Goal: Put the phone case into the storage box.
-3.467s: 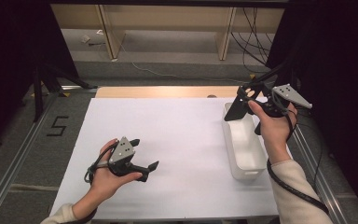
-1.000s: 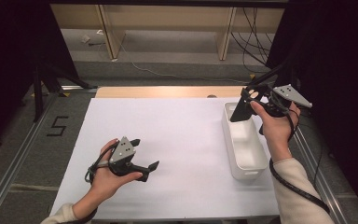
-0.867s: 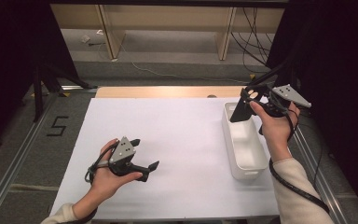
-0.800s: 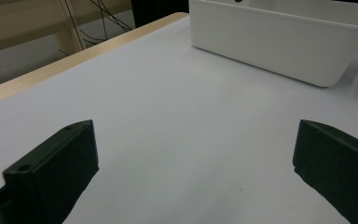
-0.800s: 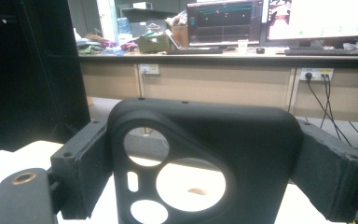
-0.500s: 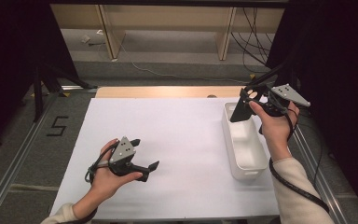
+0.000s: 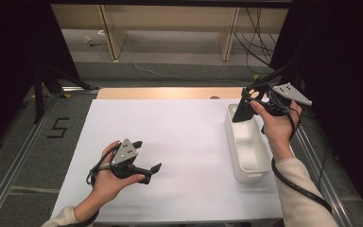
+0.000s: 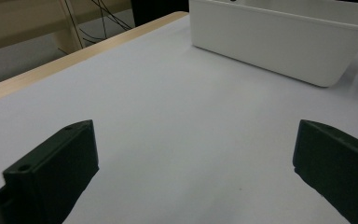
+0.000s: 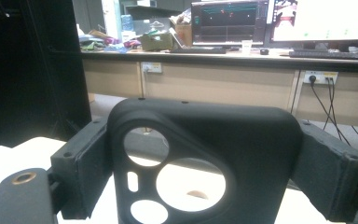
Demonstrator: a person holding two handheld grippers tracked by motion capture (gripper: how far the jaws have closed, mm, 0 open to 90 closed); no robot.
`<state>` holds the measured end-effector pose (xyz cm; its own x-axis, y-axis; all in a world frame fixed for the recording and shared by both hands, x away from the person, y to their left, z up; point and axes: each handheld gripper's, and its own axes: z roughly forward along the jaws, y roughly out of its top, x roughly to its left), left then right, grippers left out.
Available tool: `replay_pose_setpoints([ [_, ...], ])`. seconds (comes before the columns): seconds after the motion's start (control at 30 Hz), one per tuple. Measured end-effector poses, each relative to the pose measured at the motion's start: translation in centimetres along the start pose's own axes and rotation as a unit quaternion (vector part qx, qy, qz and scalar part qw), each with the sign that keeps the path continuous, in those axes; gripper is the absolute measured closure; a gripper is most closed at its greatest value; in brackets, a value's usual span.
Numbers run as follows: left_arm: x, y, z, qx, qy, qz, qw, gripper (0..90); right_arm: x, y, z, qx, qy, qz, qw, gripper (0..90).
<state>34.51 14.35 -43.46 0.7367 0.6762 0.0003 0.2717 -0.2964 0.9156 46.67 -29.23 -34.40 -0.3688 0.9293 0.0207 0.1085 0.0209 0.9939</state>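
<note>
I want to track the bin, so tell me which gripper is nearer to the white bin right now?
Right. The right gripper holds a black phone case just above the white bin's far end; the left gripper rests open on the table, well off to the bin's left.

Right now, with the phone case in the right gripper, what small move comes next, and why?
Probably lower the right gripper a little so the black phone case goes into the white bin. The case is clamped between the jaws and hangs above the bin's far end. The left gripper sits open on the table.
</note>
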Motion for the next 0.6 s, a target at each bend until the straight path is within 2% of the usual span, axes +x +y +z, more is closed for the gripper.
replay_pose_setpoints([
  [0.6, -0.08, -0.01, 0.05, 0.000, -0.002, -0.002, 1.0000, 0.0, -0.60, -0.14, 0.43, 0.003, -0.009, 0.001, 1.0000, 15.0],
])
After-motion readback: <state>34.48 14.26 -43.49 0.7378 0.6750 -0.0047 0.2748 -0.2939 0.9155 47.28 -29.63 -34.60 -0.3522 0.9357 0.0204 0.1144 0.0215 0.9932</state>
